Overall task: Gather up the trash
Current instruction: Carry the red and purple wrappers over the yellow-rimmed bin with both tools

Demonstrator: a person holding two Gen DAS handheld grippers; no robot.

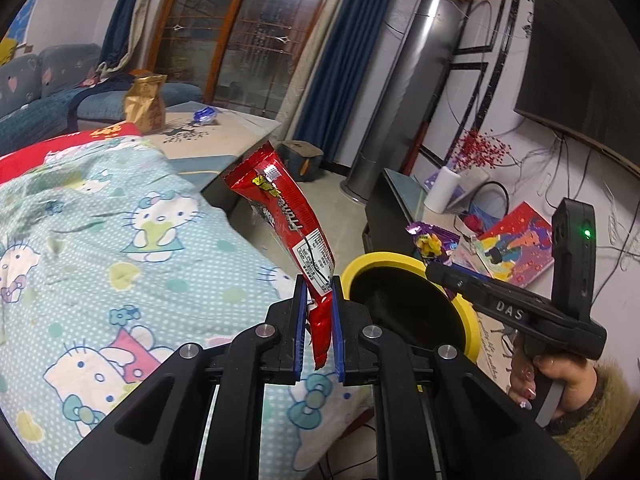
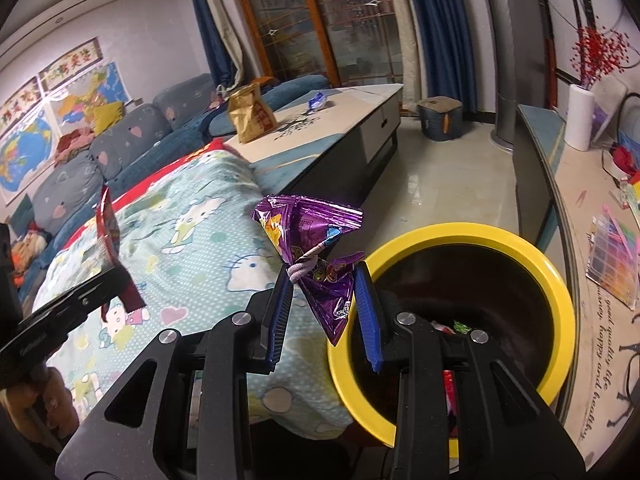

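My left gripper [image 1: 319, 292] is shut on the lower end of a red snack wrapper [image 1: 280, 208], which sticks up and to the left over a patterned blanket. Just to its right stands a bin with a yellow rim [image 1: 362, 266] and a dark inside. My right gripper [image 2: 322, 276] is shut on a crumpled purple wrapper [image 2: 308, 232], held at the left edge of the bin's rim [image 2: 552, 280]. Some trash lies at the bin's bottom. In the right wrist view the left gripper [image 2: 116, 276] and the red wrapper [image 2: 107, 224] show at the far left.
A cartoon-cat blanket [image 1: 120, 240] covers the surface on the left. Behind it a low table [image 2: 352, 120] carries a brown paper bag [image 2: 252, 114] and a blue wrapper [image 2: 318, 100]. A TV cabinet [image 2: 568, 208] with clutter runs along the right, and a sofa [image 2: 120, 144] stands at the back left.
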